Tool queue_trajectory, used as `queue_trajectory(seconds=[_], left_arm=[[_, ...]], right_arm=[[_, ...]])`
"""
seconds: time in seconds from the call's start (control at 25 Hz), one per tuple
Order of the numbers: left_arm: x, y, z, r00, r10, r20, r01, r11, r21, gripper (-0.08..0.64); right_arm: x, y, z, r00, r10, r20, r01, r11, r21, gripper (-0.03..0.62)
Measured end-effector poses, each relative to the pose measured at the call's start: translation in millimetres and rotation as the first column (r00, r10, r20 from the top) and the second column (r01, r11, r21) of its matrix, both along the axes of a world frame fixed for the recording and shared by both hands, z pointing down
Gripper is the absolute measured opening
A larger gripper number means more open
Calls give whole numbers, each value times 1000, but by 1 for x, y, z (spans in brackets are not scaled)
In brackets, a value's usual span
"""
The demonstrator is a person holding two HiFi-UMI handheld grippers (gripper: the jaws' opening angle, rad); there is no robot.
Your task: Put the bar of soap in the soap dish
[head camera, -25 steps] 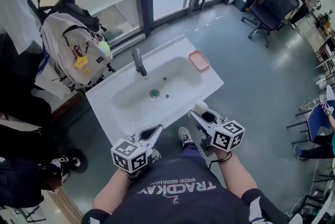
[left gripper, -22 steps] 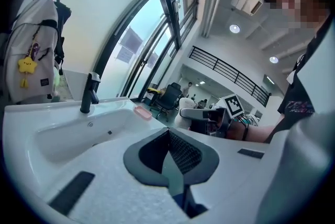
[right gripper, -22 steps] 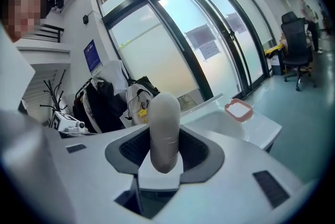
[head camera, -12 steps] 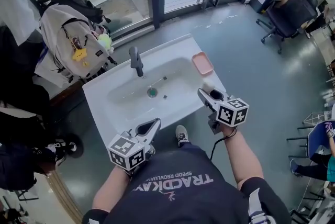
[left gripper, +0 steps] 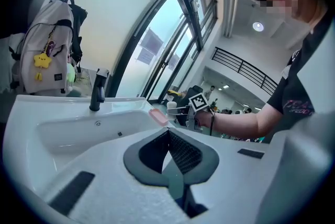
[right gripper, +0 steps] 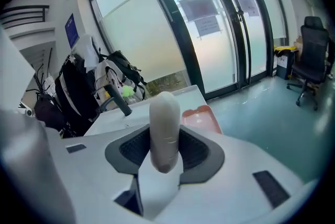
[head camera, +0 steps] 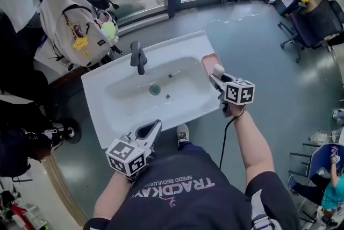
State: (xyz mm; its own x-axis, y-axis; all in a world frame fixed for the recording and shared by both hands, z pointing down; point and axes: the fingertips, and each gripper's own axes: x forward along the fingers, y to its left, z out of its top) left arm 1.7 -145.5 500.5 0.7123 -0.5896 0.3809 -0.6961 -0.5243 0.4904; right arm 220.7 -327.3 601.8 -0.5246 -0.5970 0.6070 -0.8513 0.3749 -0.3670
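Observation:
My right gripper is shut on a white bar of soap, held upright between its jaws. In the head view the bar of soap hangs at the near edge of the pink soap dish, which sits on the right rim of the white sink. From the right gripper view the soap dish lies just behind and right of the bar. My left gripper is shut and empty at the sink's near edge. In the left gripper view the soap dish shows beside the right gripper.
A black faucet stands at the back of the basin, with a drain in the middle. Backpacks hang to the left of the sink. Office chairs stand on the grey floor to the right.
My right gripper has carried the soap forward and up along the sink's right edge, from the near corner to the soap dish. The left gripper has stayed near the front edge.

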Motion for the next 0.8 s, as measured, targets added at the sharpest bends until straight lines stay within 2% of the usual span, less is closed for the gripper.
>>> queue_trajectory(seconds=[0.28, 0.56, 0.8], left_arm=[[10, -9, 10, 999, -48, 14, 49, 999, -23, 9], [11, -12, 14, 995, -95, 21, 96, 995, -38, 9], [3, -8, 16, 991, -134, 24, 135, 989, -51, 9]], right_arm=[[6, -32, 42, 990, -107, -92, 96, 989, -116, 155], [8, -43, 71, 949, -253, -189, 204, 948, -245, 155], [7, -48, 79, 930, -299, -212, 226, 923, -313, 155]])
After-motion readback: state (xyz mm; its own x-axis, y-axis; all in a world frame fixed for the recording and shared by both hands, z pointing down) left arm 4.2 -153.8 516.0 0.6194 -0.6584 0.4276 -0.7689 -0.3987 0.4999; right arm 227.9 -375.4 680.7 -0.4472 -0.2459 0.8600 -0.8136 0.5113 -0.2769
